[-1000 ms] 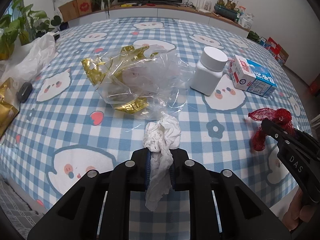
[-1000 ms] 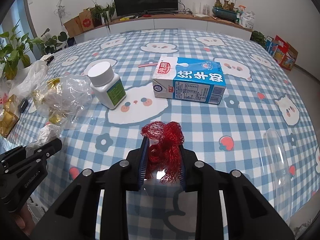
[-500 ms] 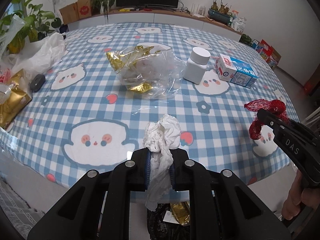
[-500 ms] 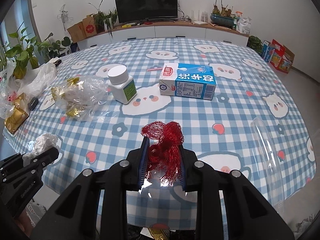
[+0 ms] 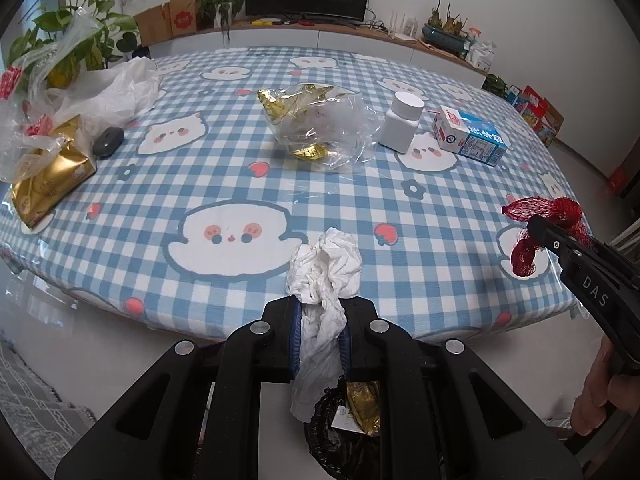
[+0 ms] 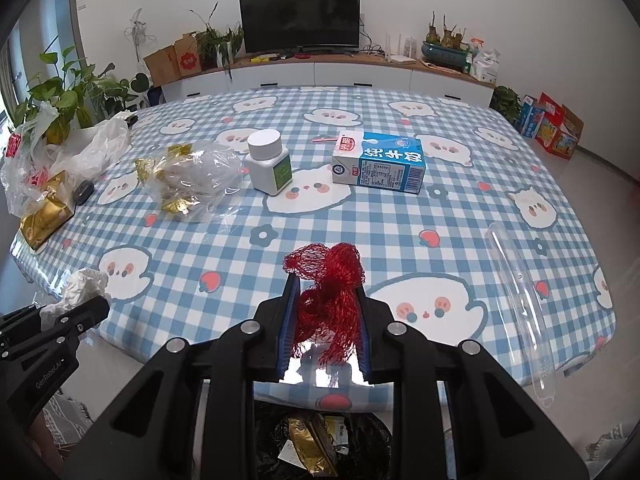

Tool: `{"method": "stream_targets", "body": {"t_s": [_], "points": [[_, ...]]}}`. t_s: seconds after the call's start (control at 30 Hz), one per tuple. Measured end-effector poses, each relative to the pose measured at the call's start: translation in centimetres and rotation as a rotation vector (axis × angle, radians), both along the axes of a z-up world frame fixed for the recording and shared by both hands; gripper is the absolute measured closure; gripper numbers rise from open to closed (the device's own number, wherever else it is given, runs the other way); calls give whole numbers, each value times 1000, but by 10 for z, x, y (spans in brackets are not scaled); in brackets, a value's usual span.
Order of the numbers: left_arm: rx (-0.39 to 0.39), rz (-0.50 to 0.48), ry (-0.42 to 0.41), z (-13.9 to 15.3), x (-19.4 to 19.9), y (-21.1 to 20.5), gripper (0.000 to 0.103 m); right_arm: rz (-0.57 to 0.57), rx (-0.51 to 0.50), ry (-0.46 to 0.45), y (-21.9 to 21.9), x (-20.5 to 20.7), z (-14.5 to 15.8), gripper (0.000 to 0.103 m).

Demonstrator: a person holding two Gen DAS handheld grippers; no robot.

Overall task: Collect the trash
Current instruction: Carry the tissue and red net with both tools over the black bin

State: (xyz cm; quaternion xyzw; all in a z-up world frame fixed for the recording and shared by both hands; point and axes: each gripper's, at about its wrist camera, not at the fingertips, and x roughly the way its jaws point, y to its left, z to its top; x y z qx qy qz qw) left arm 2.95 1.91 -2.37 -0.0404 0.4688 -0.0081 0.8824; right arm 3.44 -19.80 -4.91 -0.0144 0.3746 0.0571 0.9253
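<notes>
Two grippers hang off the desk's near edge. Left gripper (image 5: 319,334) jaws clamp a crumpled white tissue (image 5: 325,268); right gripper (image 6: 325,322) jaws clamp red mesh netting (image 6: 328,280), above a black trash bag (image 6: 320,444).

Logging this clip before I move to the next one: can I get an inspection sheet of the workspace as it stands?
Surface: table under a blue checked cloth with cartoon faces.
Job's things: white tissue in left claw; red net in right claw; black trash bag below the table edge, gold wrapper inside.
Clutter: clear wrapper, white bottle, milk carton, clear tube, gold pack, plastic bags.
Grippers: both shut on their loads, beyond the table edge.
Cables: nothing seen on the table.
Surroundings: TV, plants, boxes.
</notes>
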Motion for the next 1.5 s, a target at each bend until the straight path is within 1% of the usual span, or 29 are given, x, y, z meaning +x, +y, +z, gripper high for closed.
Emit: {"method": "stream_targets", "body": {"t_s": [0.2, 0.4, 0.73, 0.9, 1.1, 1.17, 1.27, 1.5], "points": [[-5, -14, -24, 0, -25, -5, 89, 1, 9, 1, -1, -25, -2, 79], [-5, -33, -33, -4, -49, -14, 89, 13, 14, 26, 2, -49, -12, 80], [-10, -26, 1, -28, -85, -9, 89, 56, -2, 51, 17, -81, -29, 80], [-1, 7, 33, -51, -91, 4, 89, 66, -7, 86, 22, -89, -48, 80], [7, 28, 76, -83, -95, 12, 89, 53, -17, 151, 20, -91, -85, 80], [-1, 24, 81, -92, -96, 12, 89, 45, -24, 174, 20, -92, -96, 80], [7, 21, 90, -105, -97, 11, 89, 45, -49, 174, 24, -96, -106, 80], [7, -7, 106, -128, -103, 5, 89, 37, -38, 212, 25, -100, -135, 80]]}}
